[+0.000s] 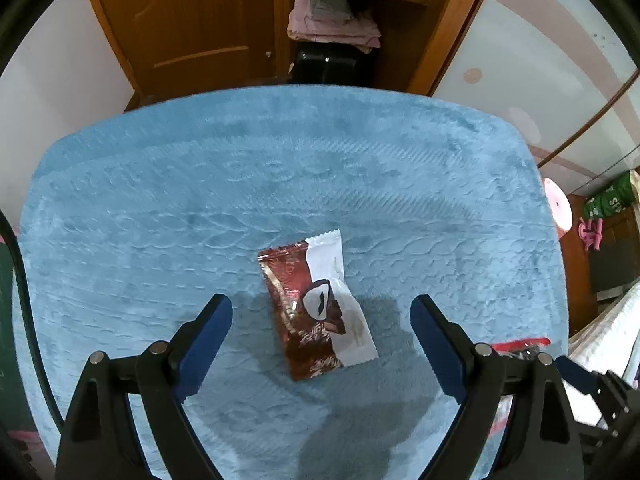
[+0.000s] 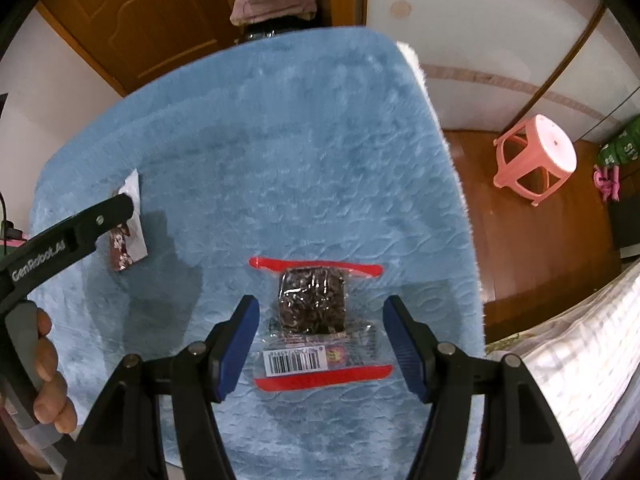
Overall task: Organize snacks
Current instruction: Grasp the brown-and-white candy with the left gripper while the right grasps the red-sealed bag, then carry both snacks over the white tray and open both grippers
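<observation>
A brown and white snack packet (image 1: 318, 306) lies flat on the blue fleece mat (image 1: 280, 168). My left gripper (image 1: 321, 308) hangs over it, open, its blue pads apart on either side and touching nothing. In the right wrist view a clear packet with red strips and a dark cake (image 2: 316, 316) lies on the mat (image 2: 304, 140). My right gripper (image 2: 321, 312) stands open above it, pads clear of the packet on both sides. At the far left of that view, the left gripper's arm partly covers the brown packet (image 2: 130, 236), and a hand (image 2: 48, 372) grips its handle.
The mat's right edge (image 2: 452, 184) drops to a wooden floor with a pink plastic stool (image 2: 536, 156). A striped bedcover (image 2: 592, 360) lies at lower right. Behind the mat stand a wooden wardrobe door (image 1: 192, 20) and shelves with folded cloth (image 1: 332, 20).
</observation>
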### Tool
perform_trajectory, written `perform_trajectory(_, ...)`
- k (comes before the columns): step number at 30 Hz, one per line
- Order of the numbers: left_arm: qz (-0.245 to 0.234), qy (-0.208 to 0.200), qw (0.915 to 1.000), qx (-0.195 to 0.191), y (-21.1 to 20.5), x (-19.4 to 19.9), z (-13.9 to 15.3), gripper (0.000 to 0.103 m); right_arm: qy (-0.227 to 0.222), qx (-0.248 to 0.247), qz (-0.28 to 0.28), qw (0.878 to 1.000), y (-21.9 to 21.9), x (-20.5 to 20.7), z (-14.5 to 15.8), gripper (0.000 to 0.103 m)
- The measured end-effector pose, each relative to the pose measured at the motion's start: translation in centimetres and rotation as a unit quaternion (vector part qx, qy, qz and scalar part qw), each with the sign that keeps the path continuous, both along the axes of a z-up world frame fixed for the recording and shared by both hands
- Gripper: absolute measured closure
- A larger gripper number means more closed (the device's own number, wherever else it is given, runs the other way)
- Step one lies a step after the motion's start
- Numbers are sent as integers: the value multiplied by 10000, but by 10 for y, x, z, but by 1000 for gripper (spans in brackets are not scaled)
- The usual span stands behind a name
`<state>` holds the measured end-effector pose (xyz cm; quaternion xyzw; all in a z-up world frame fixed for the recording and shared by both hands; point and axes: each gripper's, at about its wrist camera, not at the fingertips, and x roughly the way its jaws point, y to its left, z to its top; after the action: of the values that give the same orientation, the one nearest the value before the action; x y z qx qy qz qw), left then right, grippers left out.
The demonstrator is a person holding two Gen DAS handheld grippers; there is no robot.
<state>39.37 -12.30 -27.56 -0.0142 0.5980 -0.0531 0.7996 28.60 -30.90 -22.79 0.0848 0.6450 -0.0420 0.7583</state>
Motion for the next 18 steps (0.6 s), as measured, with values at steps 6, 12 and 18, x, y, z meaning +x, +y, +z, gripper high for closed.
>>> perform_trajectory(6,219,128,9997,43,2,1,-25,36,207,-22,-42,9998,-1,1,-21,38)
perform_trajectory(12,208,-9,9997,138,4,-5,-23,59,36,109,-96,9999,-5,-2,-22,45)
perform_trajectory(18,343,215,9990,-169,30,-18,-9,67,-107,15,-19,9999,5,-13,-8,46)
